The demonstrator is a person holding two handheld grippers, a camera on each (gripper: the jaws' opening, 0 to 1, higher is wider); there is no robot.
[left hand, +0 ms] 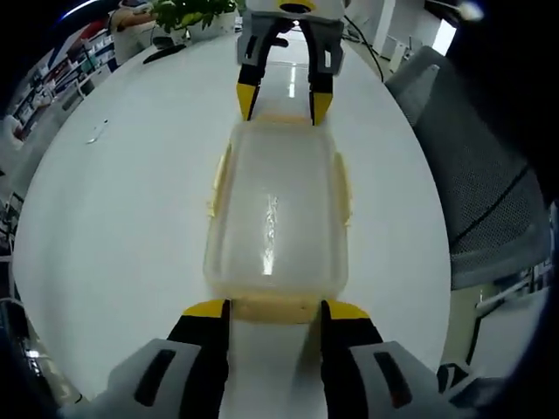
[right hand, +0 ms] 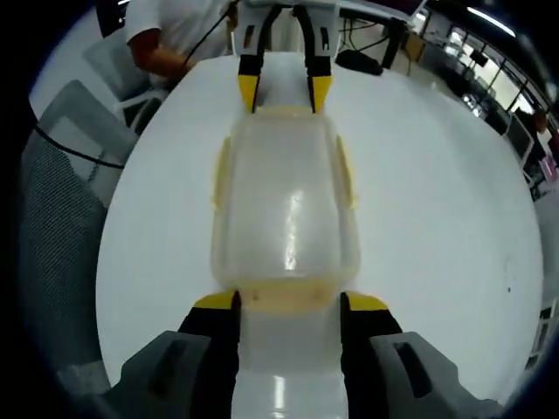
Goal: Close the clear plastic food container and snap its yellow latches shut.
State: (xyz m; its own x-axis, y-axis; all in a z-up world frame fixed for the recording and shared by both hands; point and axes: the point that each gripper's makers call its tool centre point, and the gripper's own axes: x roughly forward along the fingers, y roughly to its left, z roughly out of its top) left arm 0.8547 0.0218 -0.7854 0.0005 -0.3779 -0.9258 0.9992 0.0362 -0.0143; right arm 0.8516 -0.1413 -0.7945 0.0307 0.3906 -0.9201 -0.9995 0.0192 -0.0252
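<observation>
lidded clear container lies between the spread left gripper and spread right gripper, facing end-on

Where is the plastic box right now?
The box lies in the middle of the white table, between the two grippers: the left gripper at one short end, the right gripper at the other.

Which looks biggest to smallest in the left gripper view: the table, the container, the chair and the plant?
1. Table
2. Container
3. Chair, close to the container in apparent size, so unsure
4. Plant, far from the camera and cut off
</observation>
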